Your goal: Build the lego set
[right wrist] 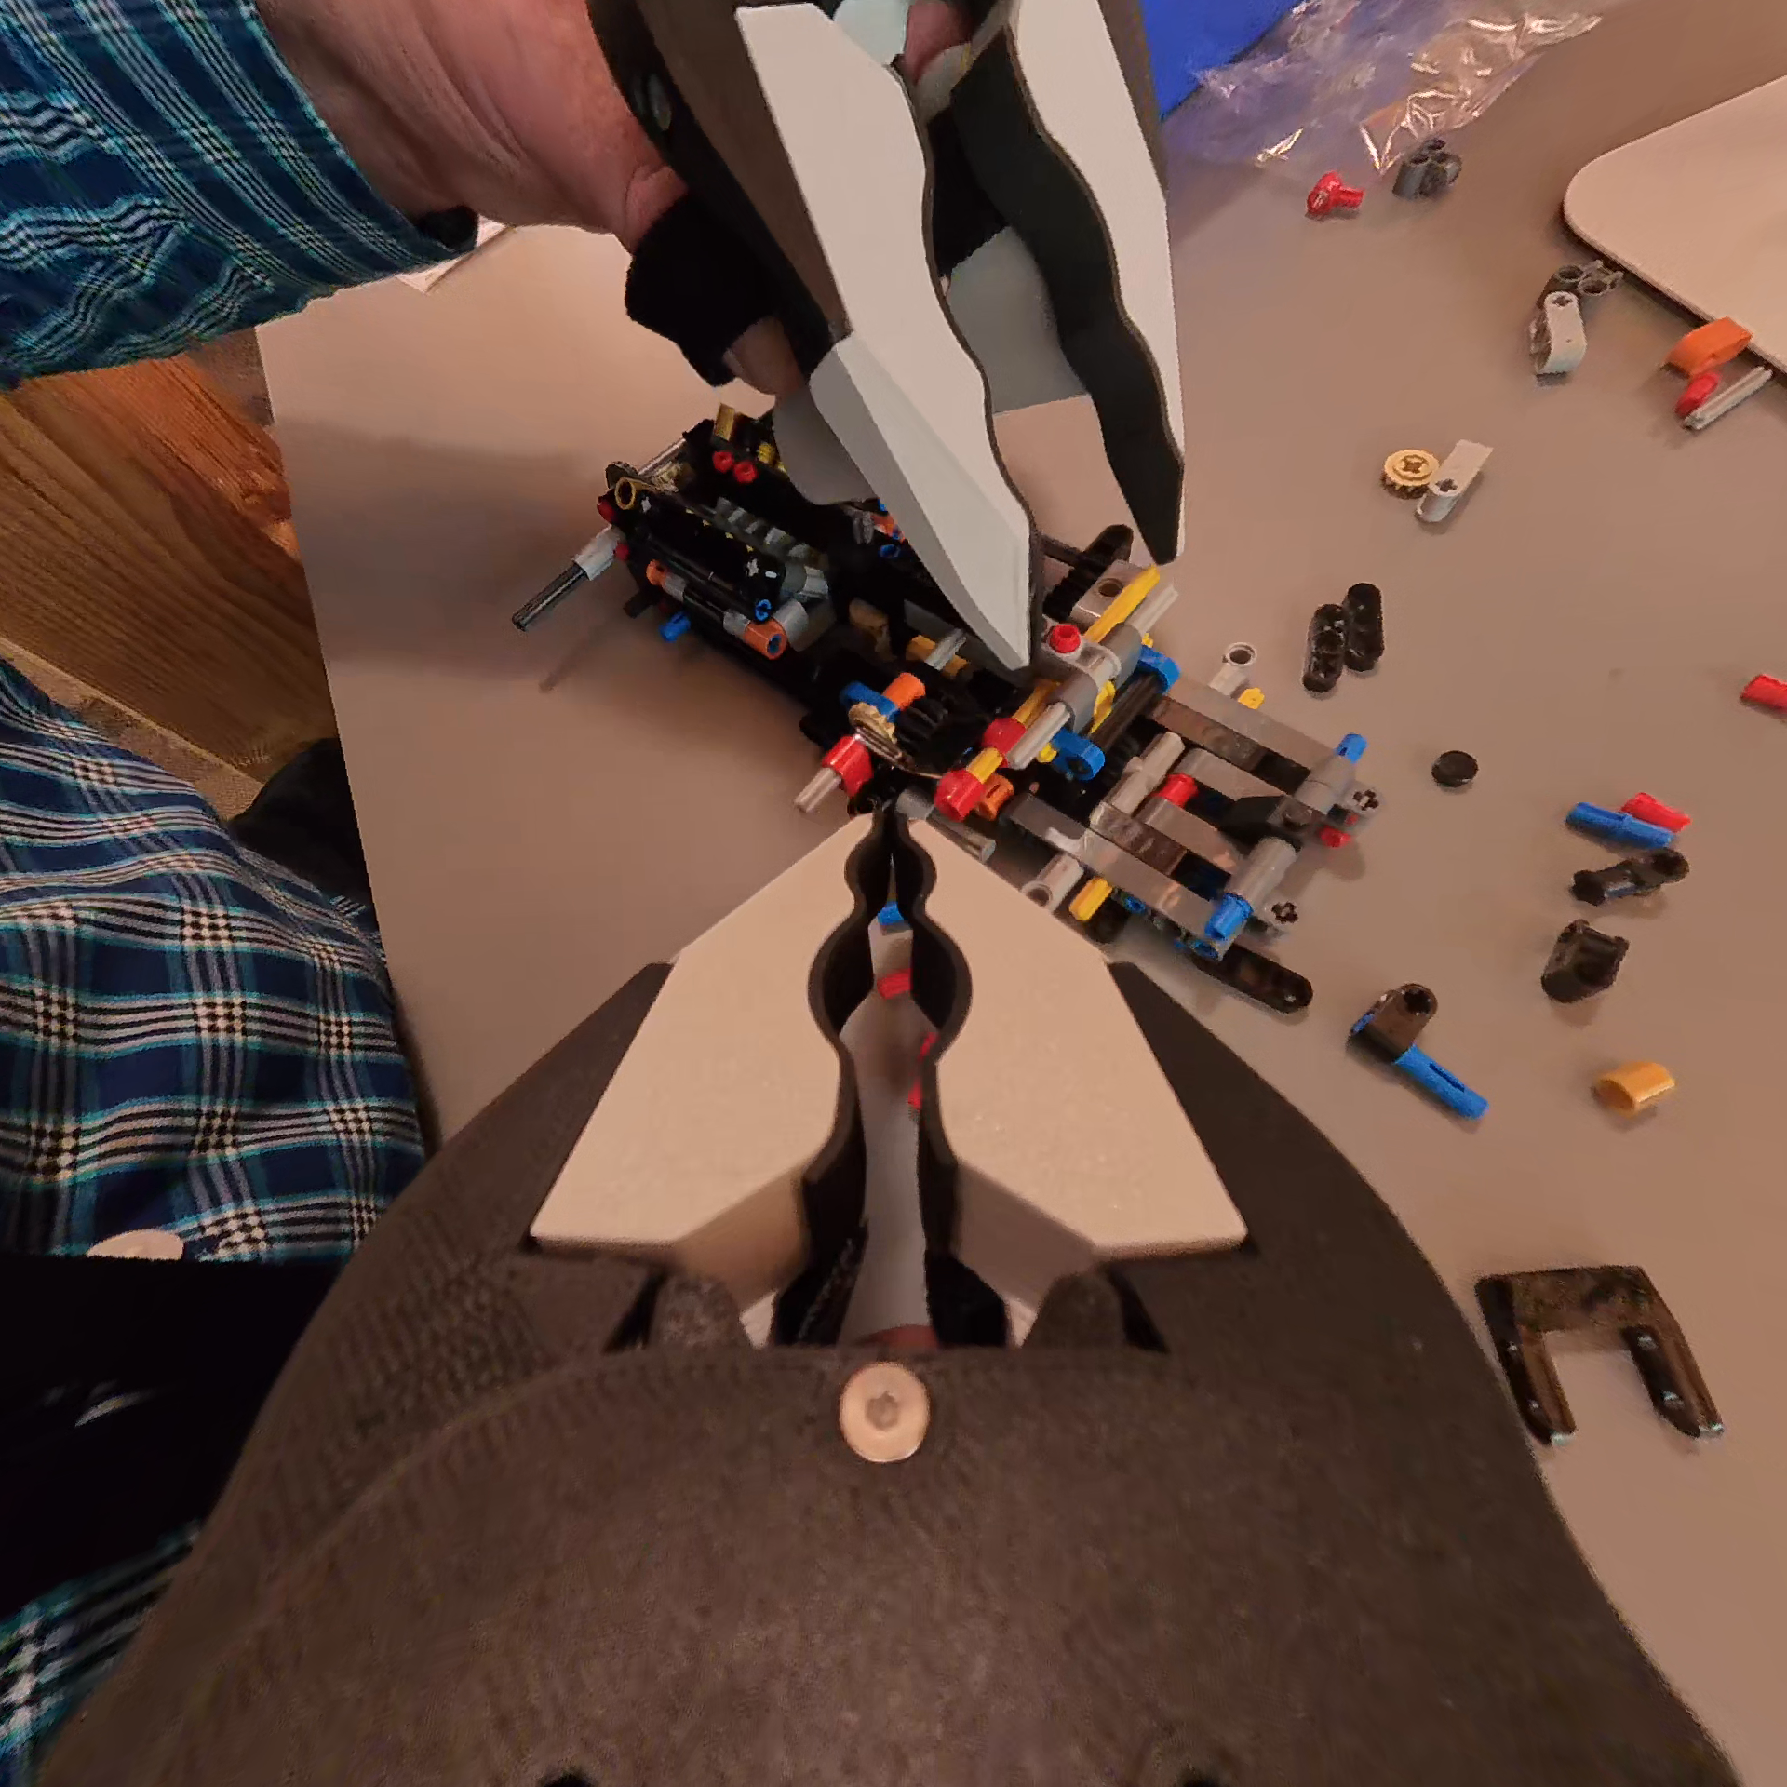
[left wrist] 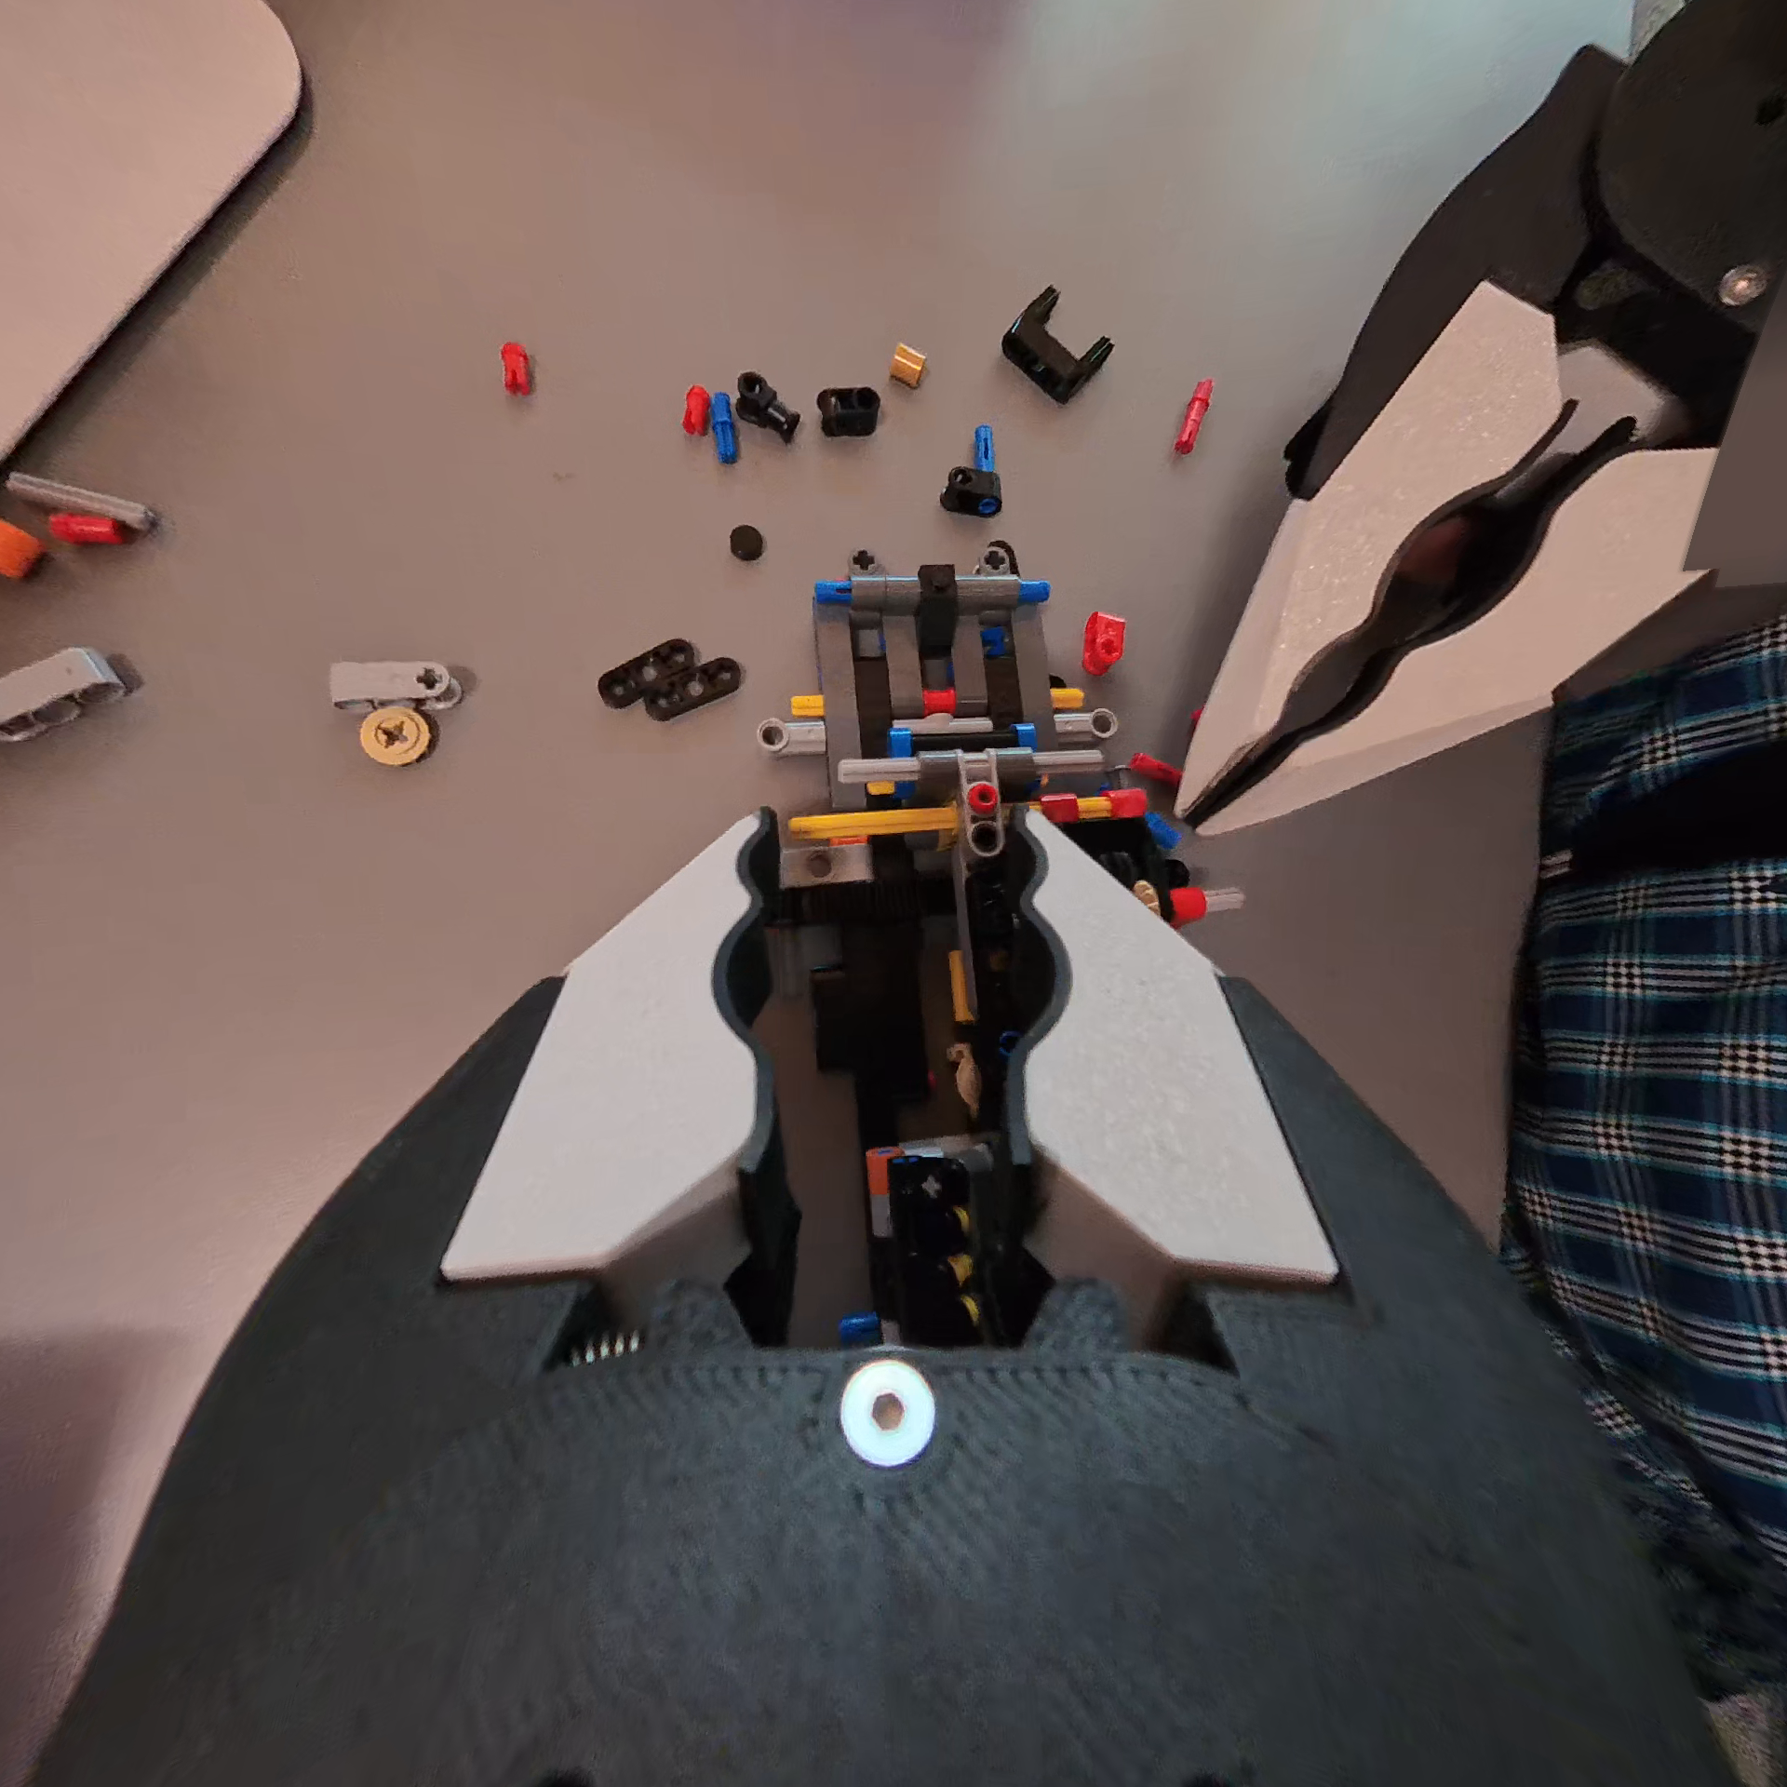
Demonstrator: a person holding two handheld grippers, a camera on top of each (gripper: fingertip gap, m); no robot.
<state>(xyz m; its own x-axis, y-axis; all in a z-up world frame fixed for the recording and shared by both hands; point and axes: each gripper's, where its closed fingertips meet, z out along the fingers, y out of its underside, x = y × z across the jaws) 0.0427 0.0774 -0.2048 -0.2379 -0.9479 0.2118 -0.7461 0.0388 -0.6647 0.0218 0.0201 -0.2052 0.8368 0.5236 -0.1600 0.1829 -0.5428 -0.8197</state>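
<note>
The left gripper [left wrist: 894, 832] is straddling the half-built Technic chassis [left wrist: 933, 677] on the grey table [left wrist: 483, 967], steadying it; whether it is actually clamping, I cannot tell. The right gripper [right wrist: 890, 822], fingers pinched together, is nosing at the chassis's side, likely seating a pin; next calls for a straight, gentle push.

Soft indoor light falls evenly over the grey table [left wrist: 580, 242] – cool and slightly violet in the left wrist view, distinctly warmer, almost amber, in the right wrist view. Shadows stay short and diffuse beneath the loose pieces; a broader one spreads under the lego model [right wrist: 967, 696]. A screw [left wrist: 888, 1412] glares white. Both wide-angle pictures bow strongly at the edges, and the checked sleeve [right wrist: 174, 184] smears with blur – the centre stays sharp.
</note>
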